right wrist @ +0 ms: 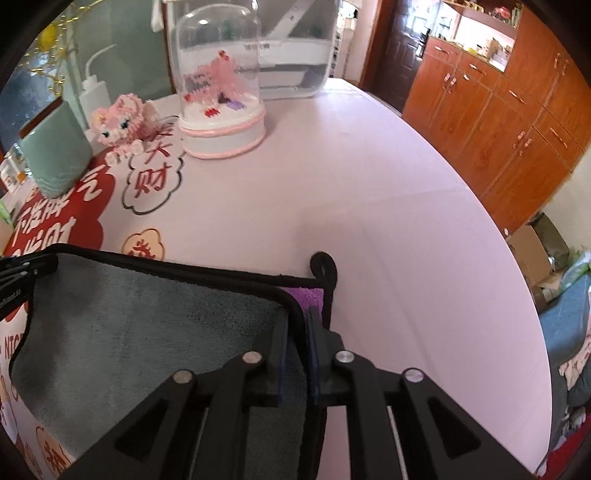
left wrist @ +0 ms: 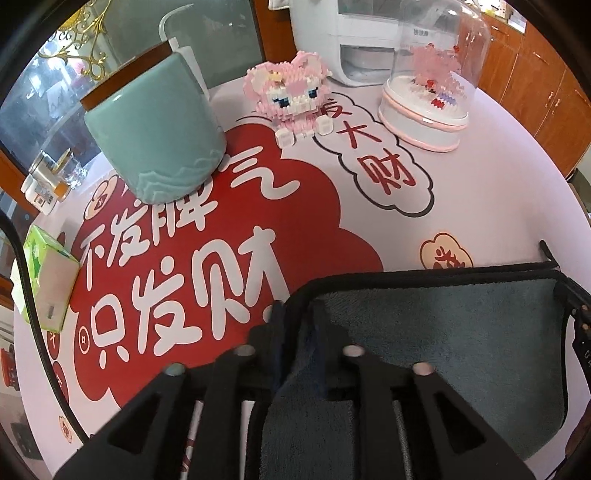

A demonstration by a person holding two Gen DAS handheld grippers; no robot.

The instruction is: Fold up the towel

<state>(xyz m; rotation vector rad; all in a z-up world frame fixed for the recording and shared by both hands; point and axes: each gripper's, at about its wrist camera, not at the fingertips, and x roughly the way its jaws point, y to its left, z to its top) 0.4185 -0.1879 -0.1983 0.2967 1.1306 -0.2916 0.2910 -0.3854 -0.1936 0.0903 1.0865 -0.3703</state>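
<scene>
A grey towel (left wrist: 443,332) with black edging lies on the pink table, folded over so that a purple underside (right wrist: 304,295) shows at its far right corner. My left gripper (left wrist: 297,314) is shut on the towel's left corner. My right gripper (right wrist: 297,317) is shut on the towel (right wrist: 147,314) at its right corner, beside a black hanging loop (right wrist: 325,267). The other gripper's fingers show at the left edge of the right wrist view (right wrist: 22,273).
A teal jar (left wrist: 155,125), a pink block-built cat (left wrist: 291,88), a domed pink display (left wrist: 432,81) and a white appliance (left wrist: 343,33) stand at the back. A green tissue box (left wrist: 44,280) sits at the left. Wooden cabinets (right wrist: 498,122) are to the right.
</scene>
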